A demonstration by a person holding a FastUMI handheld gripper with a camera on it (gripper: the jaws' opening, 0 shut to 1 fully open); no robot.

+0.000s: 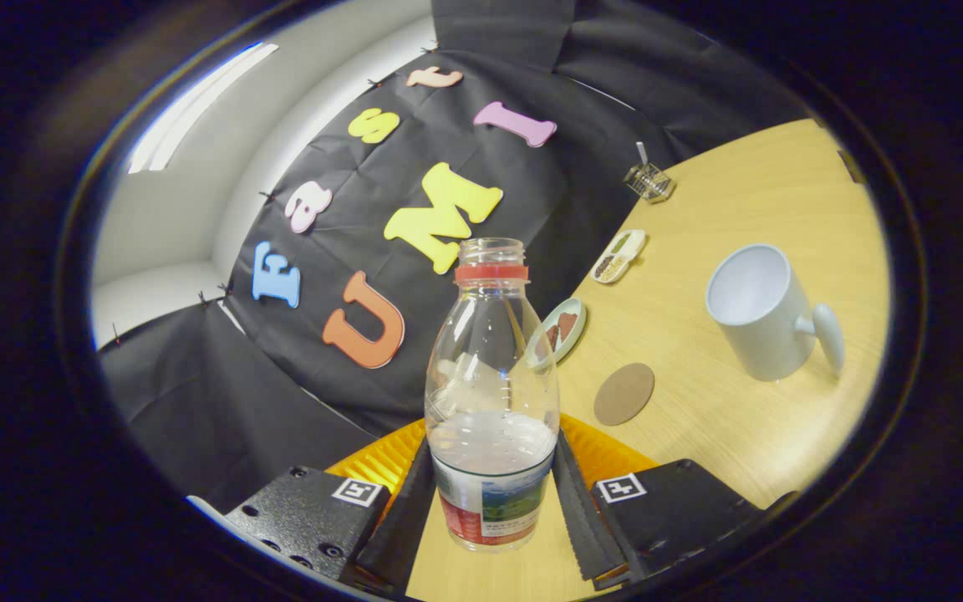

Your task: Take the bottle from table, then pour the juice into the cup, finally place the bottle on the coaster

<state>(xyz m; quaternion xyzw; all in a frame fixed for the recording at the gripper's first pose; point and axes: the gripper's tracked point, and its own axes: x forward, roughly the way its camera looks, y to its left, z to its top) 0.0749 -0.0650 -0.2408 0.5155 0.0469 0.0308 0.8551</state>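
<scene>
bottle [491,393]: clear plastic, red neck ring, cap off, printed label low on its body; pale liquid fills roughly the lower part; held between the tongs' [494,502] two fingers, both pressing its sides
cup [761,311]: white mug with a handle, interior looks bare, standing on the wooden surface [732,435], beyond the fingers
coaster [624,393]: round, brown, flat on the surface, between bottle and cup, touching neither

A clear bottle [491,393] with a red neck ring and a red, green and white label is being gripped on both sides by the gripper [494,502]. A white cup [761,313] and a brown coaster [624,393] are being shown on the pale wood-grain table [741,435]. A pale green dish [563,330] is being seen with brown pieces.
</scene>
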